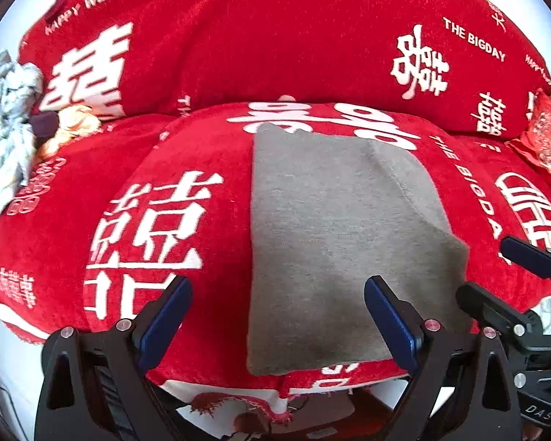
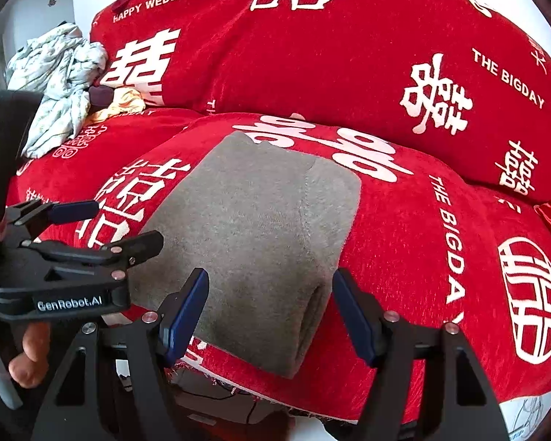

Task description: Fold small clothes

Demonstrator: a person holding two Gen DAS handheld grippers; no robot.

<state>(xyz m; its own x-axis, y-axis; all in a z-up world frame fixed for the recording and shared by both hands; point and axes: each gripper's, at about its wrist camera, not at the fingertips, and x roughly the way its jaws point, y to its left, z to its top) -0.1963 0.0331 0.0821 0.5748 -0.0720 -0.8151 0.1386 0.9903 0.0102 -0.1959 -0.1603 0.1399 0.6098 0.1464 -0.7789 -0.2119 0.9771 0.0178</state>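
Observation:
A grey garment (image 1: pixel 334 242) lies folded flat on the red sofa cover (image 1: pixel 187 139), near the seat's front edge; it also shows in the right wrist view (image 2: pixel 260 235). My left gripper (image 1: pixel 277 316) is open and empty, just above the garment's near edge, its right finger over the cloth. My right gripper (image 2: pixel 270 316) is open and empty, its fingers either side of the garment's near right corner. The right gripper also shows in the left wrist view (image 1: pixel 496 275), and the left gripper in the right wrist view (image 2: pixel 103 224).
A crumpled pale patterned cloth (image 2: pixel 58 84) and an orange-yellow cloth (image 2: pixel 123 103) lie at the sofa's far left. A red embroidered cushion (image 1: pixel 547 139) sits at the right. The sofa back (image 2: pixel 312 55) rises behind. The seat's front edge drops off below the grippers.

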